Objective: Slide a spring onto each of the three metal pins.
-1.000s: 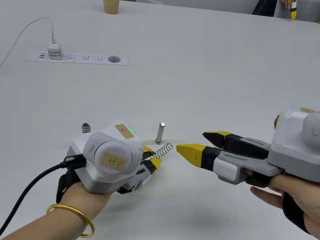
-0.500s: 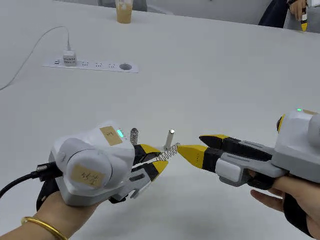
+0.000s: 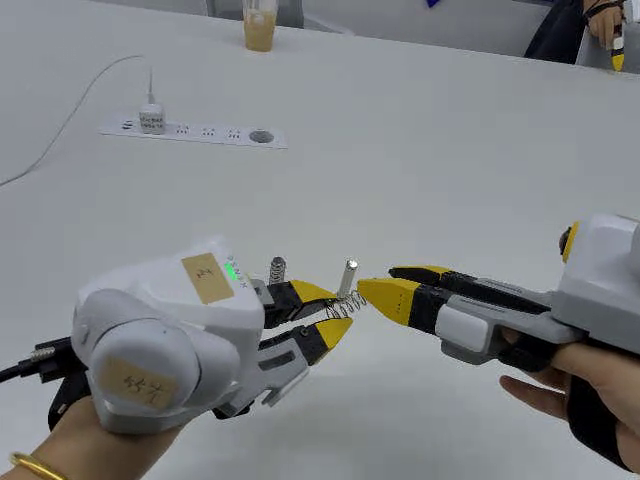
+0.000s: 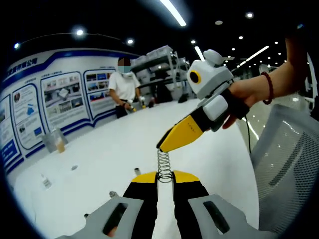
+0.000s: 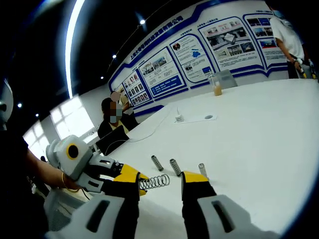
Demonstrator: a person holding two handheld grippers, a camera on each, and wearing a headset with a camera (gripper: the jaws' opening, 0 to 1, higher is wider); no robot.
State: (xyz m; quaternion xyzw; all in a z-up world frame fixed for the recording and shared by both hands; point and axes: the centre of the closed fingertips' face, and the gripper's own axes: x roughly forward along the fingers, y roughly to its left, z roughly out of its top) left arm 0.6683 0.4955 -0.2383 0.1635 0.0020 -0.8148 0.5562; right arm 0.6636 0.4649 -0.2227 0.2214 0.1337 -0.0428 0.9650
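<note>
My left gripper (image 3: 338, 310) is shut on one end of a small coil spring (image 3: 350, 303), which it holds level above the table. The spring's free end touches the near yellow fingertip (image 3: 378, 293) of my open right gripper (image 3: 383, 280). Just behind them stands a bare metal pin (image 3: 348, 277), and left of it a pin with a spring on it (image 3: 277, 270). In the left gripper view the spring (image 4: 163, 163) rises from my shut left gripper (image 4: 164, 175) to the right gripper's tip (image 4: 172, 139). The right gripper view shows the spring (image 5: 154, 181) inside my right gripper (image 5: 164, 181), with two sprung pins (image 5: 157, 163) (image 5: 175, 167) and the bare pin (image 5: 202, 170) beyond.
A white power strip (image 3: 195, 131) with a plugged charger and cable lies at the back left. Farther back stands a cup of drink (image 3: 260, 25). People stand or sit beyond the white table (image 3: 450, 150). A mesh chair (image 4: 284, 164) is beside it.
My left gripper has come up and toward me with the spring. The spring's free end has closed the gap to the right gripper's near tip. The head camera has also shifted.
</note>
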